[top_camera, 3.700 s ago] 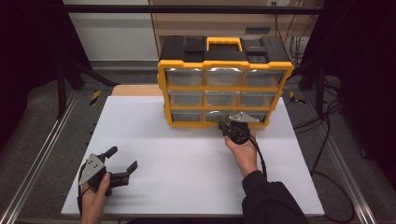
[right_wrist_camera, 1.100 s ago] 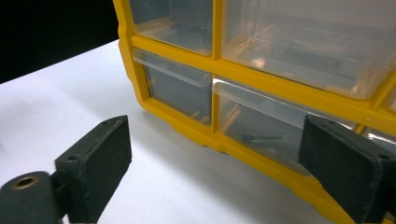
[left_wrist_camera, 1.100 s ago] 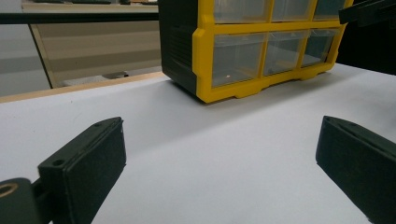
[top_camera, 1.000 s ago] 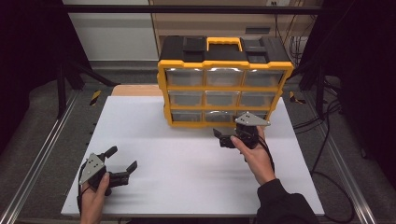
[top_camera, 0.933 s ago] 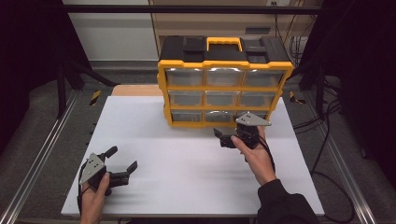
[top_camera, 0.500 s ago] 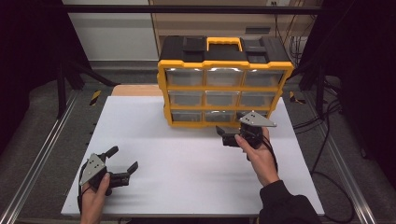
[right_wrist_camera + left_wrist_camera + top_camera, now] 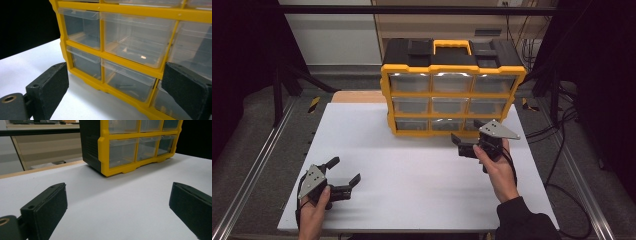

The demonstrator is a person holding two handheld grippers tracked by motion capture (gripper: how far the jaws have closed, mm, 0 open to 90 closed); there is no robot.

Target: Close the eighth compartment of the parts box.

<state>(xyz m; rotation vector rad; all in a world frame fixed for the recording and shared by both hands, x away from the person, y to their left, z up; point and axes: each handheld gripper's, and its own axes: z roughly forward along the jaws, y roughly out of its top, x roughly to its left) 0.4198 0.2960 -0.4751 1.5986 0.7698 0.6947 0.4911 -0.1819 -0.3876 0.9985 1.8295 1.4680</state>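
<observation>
A yellow-and-black drawer cabinet point(image 7: 452, 90) with three rows of clear drawers stands at the back middle of the white table point(image 7: 412, 175); every drawer looks pushed in. My right gripper point(image 7: 467, 134) hovers just in front of the cabinet's lower right corner, open and holding nothing. In the right gripper view the gripper point(image 7: 115, 87) faces the bottom middle drawer point(image 7: 127, 83), which holds small parts. My left gripper point(image 7: 344, 171) rests open near the front left of the table. In the left gripper view the gripper point(image 7: 117, 207) points at the cabinet point(image 7: 135, 145) farther off.
A metal rail point(image 7: 252, 170) runs along the table's left side and another point(image 7: 577, 175) along the right. Cables point(image 7: 557, 150) trail off at the right. A wooden board point(image 7: 357, 96) sits behind the table's back left.
My right gripper has drawn back from the bottom row of drawers and shifted to the right, staying open. The left gripper has not moved.
</observation>
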